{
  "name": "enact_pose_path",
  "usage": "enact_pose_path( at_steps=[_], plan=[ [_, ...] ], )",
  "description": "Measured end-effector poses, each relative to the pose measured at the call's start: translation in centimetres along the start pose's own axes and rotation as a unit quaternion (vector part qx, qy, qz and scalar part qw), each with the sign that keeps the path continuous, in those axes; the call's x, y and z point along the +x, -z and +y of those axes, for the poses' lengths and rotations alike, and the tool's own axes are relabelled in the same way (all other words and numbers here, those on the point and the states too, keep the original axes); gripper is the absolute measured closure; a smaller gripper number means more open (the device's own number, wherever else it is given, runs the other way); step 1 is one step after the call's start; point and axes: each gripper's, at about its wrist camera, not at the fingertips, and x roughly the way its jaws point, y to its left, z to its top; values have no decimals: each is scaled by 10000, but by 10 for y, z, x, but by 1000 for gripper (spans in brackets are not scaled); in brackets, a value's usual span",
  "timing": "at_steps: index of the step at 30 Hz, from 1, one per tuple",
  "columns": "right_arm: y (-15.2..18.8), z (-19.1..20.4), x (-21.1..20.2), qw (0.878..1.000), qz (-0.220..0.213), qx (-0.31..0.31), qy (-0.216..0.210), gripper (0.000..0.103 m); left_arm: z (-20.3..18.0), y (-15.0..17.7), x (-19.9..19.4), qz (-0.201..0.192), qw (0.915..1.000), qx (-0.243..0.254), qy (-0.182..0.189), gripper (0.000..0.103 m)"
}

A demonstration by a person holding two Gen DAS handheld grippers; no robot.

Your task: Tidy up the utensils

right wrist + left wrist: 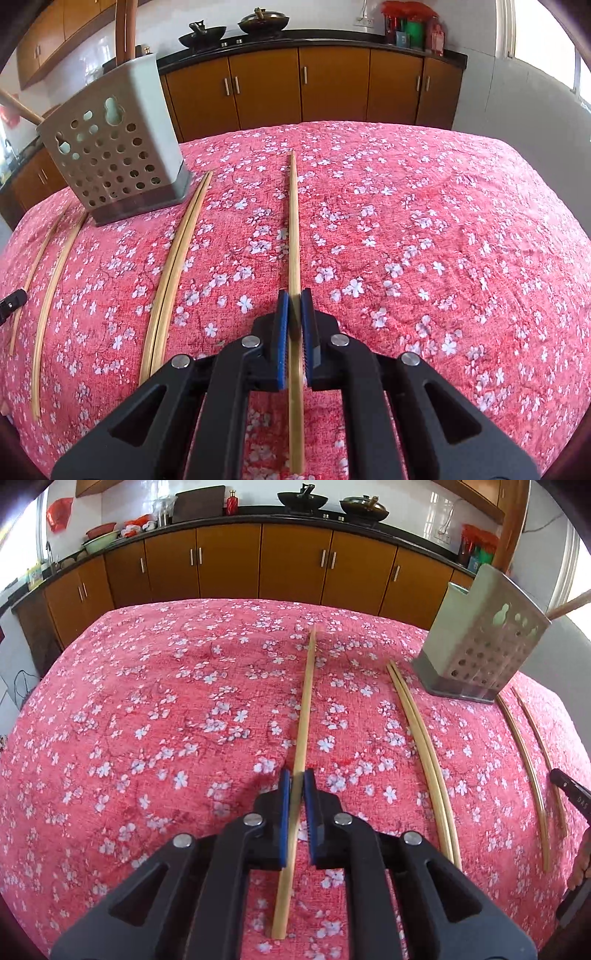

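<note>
- Left tongs [297, 775]: narrowed on a single pale chopstick [302, 720], gripped near its thicker end; the stick runs forward along the fingers, lying on or just over the desk [147, 701]. Judged the start of a lift.
- Right tongs [294, 295]: narrowed likewise on a darker chopstick [294, 221], which points straight ahead. Contact with the cloth cannot be told.
- Utensil holder [114, 155]: grey perforated box with a dark base, standing between the two tongs; wooden handles [125, 26] already rise from it, so it is the likely destination.
- Loose chopsticks: one touching pair [173, 266] just beside the holder and two separate sticks [55, 266] further along, all laid roughly parallel.
- Desk cover: red cloth with white blossoms.
</note>
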Motion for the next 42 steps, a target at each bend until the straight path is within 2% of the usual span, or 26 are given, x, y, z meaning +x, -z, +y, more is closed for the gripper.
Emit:
enact_pose_path(
  at_steps=[15, 42],
  plan=[
    [-2, 0, 3, 10000, 9, -16, 4, 95, 6, 3, -2, -6, 9998, -127, 121, 91],
    [-2, 0, 2, 10000, 10, -17, 11, 95, 5, 3, -2, -7, 9998, -152, 129, 91]
  ],
)
